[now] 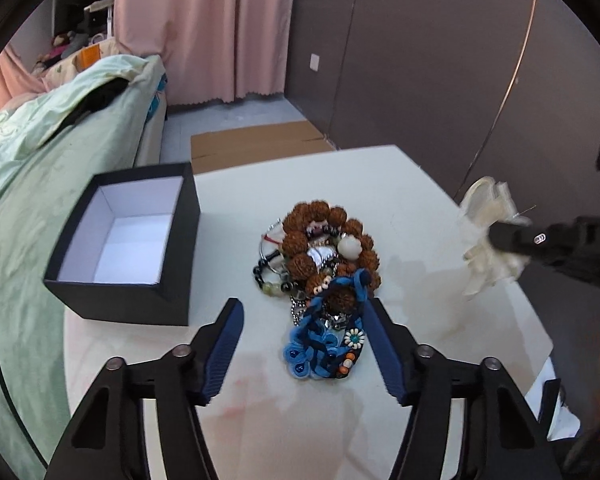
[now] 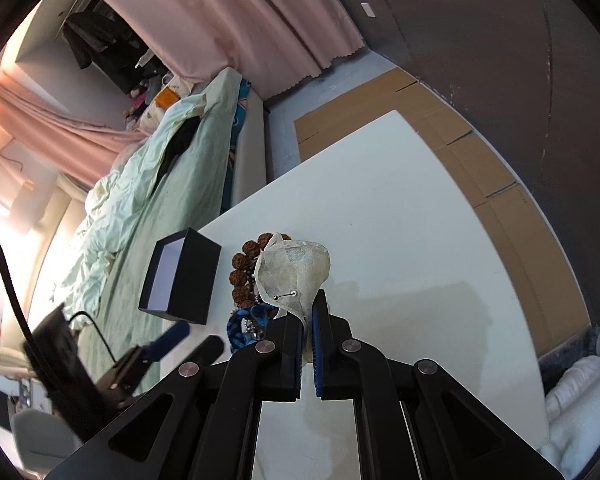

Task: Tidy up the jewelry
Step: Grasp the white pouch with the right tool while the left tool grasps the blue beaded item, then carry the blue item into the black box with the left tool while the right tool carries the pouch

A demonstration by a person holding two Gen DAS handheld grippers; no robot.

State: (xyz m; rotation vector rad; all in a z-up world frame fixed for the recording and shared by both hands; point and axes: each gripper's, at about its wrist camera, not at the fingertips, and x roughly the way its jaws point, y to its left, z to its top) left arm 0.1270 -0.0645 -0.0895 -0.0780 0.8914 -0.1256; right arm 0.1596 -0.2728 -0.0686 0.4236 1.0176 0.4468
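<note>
A pile of jewelry (image 1: 320, 264) lies mid-table: brown bead bracelets (image 1: 328, 216), dark beads, and a blue fabric piece (image 1: 320, 344) at its near end. My left gripper (image 1: 304, 320) is open, its blue pads on either side of the blue piece, just above the table. An open black box (image 1: 128, 240) with a white inside stands to the left and looks empty. My right gripper (image 2: 308, 312) is shut on a cream fabric flower brooch (image 2: 296, 268) with a pin, held above the table; it also shows in the left wrist view (image 1: 488, 236).
The white table (image 1: 420, 200) ends close behind the pile. A bed with a green quilt (image 1: 40, 184) runs along the left side. Flat cardboard (image 1: 256, 144) lies on the floor behind the table. Pink curtains hang at the back.
</note>
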